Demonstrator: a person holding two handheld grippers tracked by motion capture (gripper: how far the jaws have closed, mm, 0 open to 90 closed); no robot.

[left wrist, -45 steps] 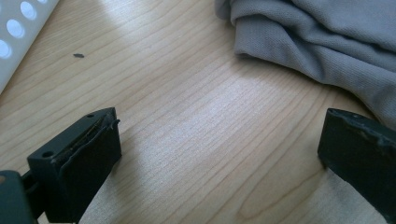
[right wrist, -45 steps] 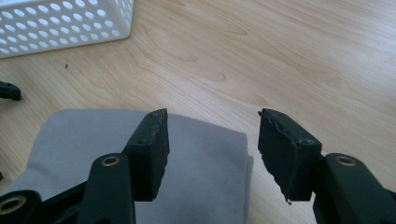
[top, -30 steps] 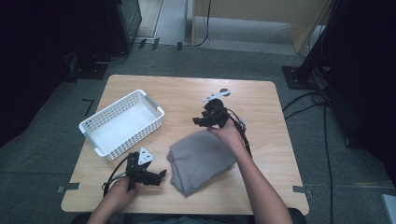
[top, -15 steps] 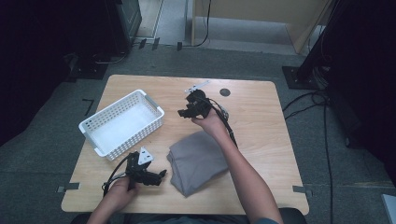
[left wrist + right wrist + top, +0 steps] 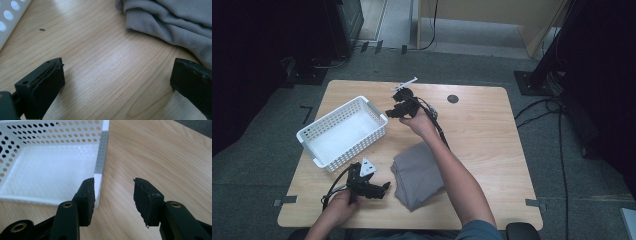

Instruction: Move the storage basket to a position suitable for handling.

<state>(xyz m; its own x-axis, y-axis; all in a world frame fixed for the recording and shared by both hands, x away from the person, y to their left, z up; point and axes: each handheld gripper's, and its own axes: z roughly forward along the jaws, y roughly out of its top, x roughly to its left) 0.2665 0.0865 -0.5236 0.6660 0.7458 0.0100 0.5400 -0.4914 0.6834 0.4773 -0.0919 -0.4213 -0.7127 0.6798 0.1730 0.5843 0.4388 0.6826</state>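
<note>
Step in hand: right gripper [image 5: 396, 112] reaches for the white basket [image 5: 343, 131], jaws part-open and just closing with nothing between them, at its near-right corner. Left gripper [image 5: 379, 188], jaws wide and empty, rests just left of the folded grey cloth [image 5: 417, 172], right of the basket. Next, probably: close on the basket's end wall.

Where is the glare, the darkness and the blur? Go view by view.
High view: the table is evenly lit, the floor at both sides falls into near black. Left gripper view: a pale sheen on the wood, the cloth sharp, the jaws soft. Right gripper view: the basket floor is washed out white, the jaws crisp.
</note>
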